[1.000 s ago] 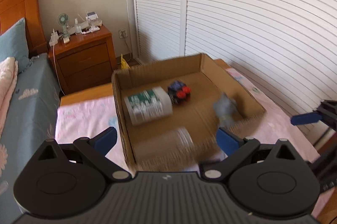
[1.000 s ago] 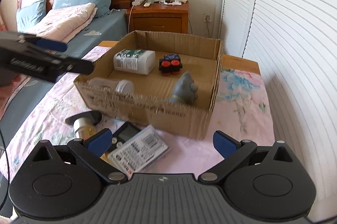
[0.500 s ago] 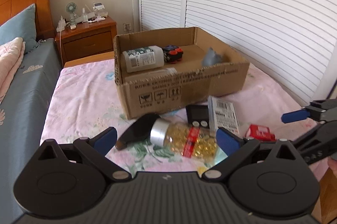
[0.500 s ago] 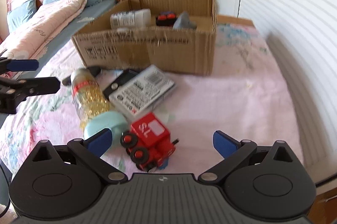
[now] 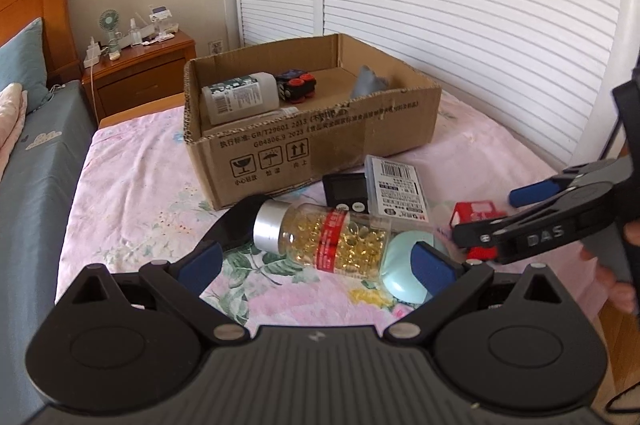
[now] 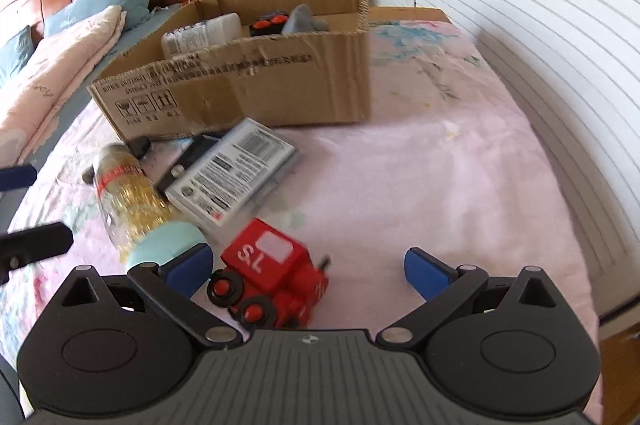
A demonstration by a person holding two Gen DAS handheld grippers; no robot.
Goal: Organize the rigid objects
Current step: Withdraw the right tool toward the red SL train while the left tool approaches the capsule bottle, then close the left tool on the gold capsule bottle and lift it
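Observation:
A cardboard box (image 5: pixel 320 149) (image 6: pixel 256 93) holds a white bottle (image 5: pixel 240 97), a black and red toy (image 5: pixel 297 87) and a grey figure (image 5: pixel 366 85). In front of it lie a bottle of yellow capsules (image 5: pixel 324 239) (image 6: pixel 128 189), a mint round object (image 5: pixel 406 265), a black timer (image 5: pixel 345 191), a barcoded pack (image 5: pixel 398 191) (image 6: pixel 232 173) and a red toy train (image 6: pixel 272 279) (image 5: pixel 478 215). My left gripper (image 5: pixel 316 263) is open just before the capsule bottle. My right gripper (image 6: pixel 308 271) (image 5: pixel 532 201) is open around the red train.
The items lie on a pink floral sheet (image 6: pixel 420 165). A bed with blue and pink bedding (image 6: pixel 60 65) is on the left. A wooden nightstand (image 5: pixel 140 73) with a small fan stands behind. White louvred doors (image 5: pixel 460 5) run along the right.
Both grippers have pulled back from the box and dropped low toward the loose items. The left has neared the capsule bottle. The right has closed in on the red train.

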